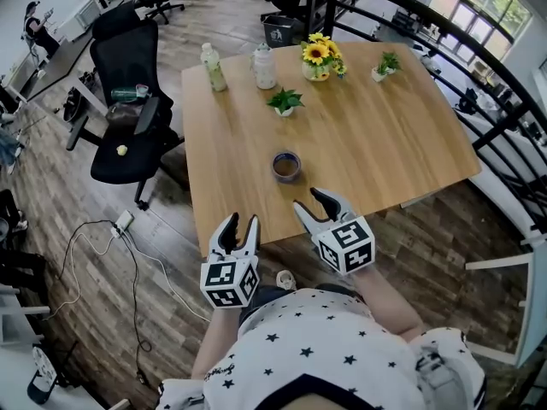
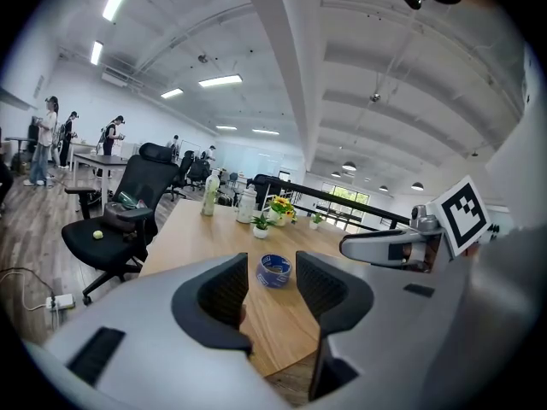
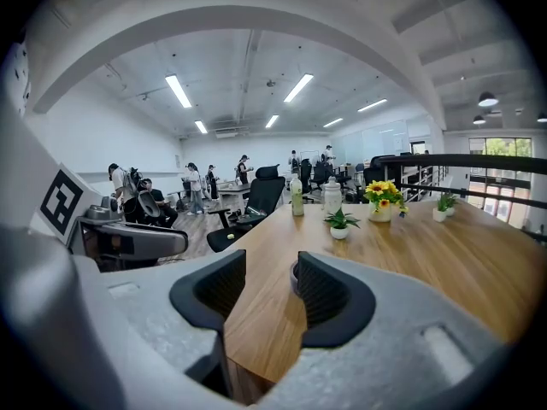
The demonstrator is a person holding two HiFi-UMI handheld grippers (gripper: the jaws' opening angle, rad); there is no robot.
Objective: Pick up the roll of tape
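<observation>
Ahead of both sets of fingers I saw bare surface (image 1: 367,152) right up to the roll of tape (image 1: 285,166), with nothing standing between. My left gripper (image 1: 241,222) and right gripper (image 1: 309,200) hung apart at the near edge, each with its fingers spread around empty air. Beyond the tape a potted plant (image 1: 284,102), a green bottle (image 1: 213,68), a white bottle (image 1: 265,67) and a sunflower vase (image 1: 318,61) crowded the far side. Right of the right fingers the surface lay open.

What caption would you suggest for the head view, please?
Left gripper and right gripper, both open, hover at the near edge of the wooden table, the roll of tape lying untouched ahead.
</observation>
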